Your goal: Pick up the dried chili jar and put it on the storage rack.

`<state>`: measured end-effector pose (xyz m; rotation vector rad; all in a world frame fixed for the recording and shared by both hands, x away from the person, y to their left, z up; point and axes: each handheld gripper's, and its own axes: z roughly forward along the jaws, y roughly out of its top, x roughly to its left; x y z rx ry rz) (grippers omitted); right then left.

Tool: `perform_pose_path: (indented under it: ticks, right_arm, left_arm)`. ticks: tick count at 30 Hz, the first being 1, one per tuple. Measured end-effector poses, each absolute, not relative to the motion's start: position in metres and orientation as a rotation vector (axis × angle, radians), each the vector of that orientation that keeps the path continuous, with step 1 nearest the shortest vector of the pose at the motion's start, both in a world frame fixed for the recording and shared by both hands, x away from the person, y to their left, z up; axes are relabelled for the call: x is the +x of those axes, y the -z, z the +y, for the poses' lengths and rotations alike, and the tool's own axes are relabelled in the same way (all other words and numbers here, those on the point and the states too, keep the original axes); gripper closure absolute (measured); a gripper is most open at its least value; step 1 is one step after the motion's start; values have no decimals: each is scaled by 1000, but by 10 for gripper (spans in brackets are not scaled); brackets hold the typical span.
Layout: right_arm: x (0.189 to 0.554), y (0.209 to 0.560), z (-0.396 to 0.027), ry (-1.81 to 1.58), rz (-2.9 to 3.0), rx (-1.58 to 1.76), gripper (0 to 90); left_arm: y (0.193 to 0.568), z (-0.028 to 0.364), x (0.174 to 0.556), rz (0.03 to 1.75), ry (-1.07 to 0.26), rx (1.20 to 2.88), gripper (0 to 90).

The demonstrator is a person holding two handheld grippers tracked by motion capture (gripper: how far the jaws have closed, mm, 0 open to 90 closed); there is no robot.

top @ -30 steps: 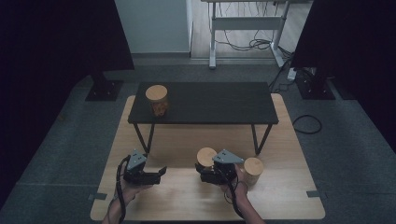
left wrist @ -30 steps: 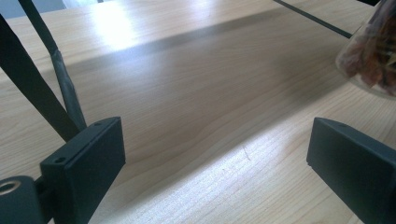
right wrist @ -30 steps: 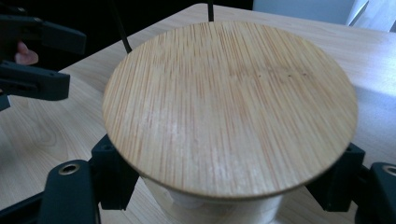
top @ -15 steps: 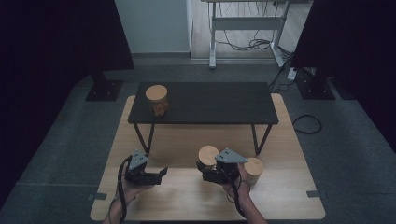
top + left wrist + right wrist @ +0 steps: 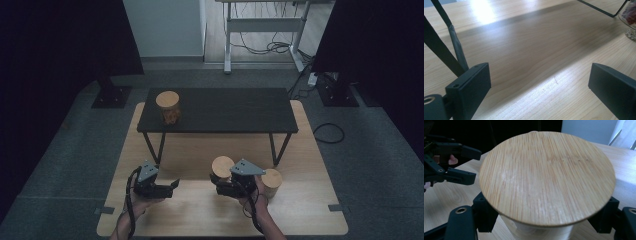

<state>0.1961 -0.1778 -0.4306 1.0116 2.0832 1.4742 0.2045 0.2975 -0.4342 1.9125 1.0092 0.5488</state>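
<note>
Here, jar [image 5: 546, 180] clamped between right gripper [image 5: 546, 220] fingers [image 5: 482, 213]

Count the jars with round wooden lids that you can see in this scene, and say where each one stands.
3. One jar on the black bench, at its left end. One jar in the right gripper on the wooden table. One jar beside that hand, to its right. None seems hidden.

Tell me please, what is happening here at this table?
A person works at a wooden table with two grippers. The right gripper is closed on a jar with a bamboo lid. The left gripper is open and holds nothing. A second jar stands beside the right hand, and a third jar stands on the low black table.
</note>
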Motion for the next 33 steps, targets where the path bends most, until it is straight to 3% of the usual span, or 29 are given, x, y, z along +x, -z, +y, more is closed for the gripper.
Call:
perform_pose_path:
  ticks: [33]
  right_arm:
    - [200, 406, -182, -1504, 2109, 970, 238]
  left_arm:
    - [433, 300, 204, 1004, -536, 1898, 39]
